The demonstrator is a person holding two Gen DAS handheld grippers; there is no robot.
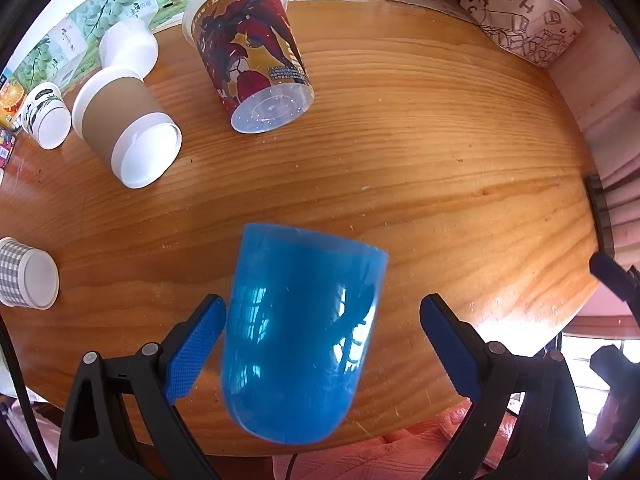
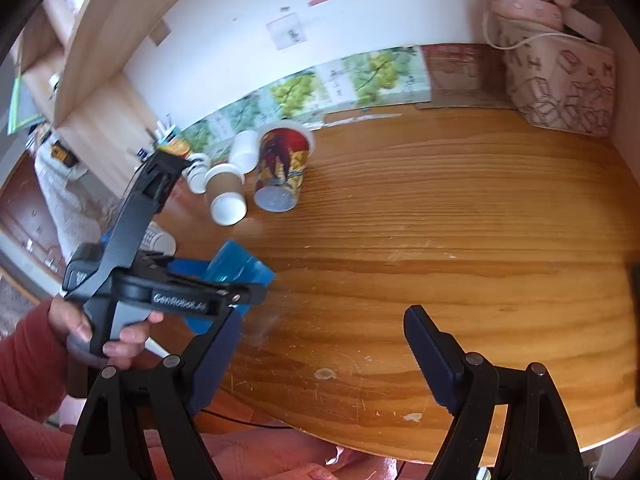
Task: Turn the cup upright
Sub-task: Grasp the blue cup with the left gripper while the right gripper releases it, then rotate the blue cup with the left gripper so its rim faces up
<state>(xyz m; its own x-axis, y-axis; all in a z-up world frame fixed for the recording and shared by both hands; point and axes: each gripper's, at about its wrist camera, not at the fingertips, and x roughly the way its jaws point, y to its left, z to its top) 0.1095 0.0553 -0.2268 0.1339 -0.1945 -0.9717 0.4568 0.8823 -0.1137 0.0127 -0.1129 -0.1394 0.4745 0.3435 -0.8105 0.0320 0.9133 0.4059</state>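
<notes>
A translucent blue cup (image 1: pixel 300 332) stands between my left gripper's (image 1: pixel 322 320) open blue fingers, tilted, its closed base toward the camera. The left finger (image 1: pixel 196 344) is close to its side; the right finger (image 1: pixel 444 344) stands apart from it. In the right wrist view the same cup (image 2: pixel 236 270) shows above the table's left front, partly hidden behind the hand-held left gripper. My right gripper (image 2: pixel 320 356) is open and empty over the table's front edge, to the right of the cup.
Upside-down cups stand at the back left of the wooden table (image 1: pixel 440 168): a red printed cup (image 1: pixel 256 60), a brown-sleeved paper cup (image 1: pixel 124 124), white cups (image 1: pixel 128 46), a checked one (image 1: pixel 24 272). A patterned bag (image 1: pixel 524 20) stands at the back right.
</notes>
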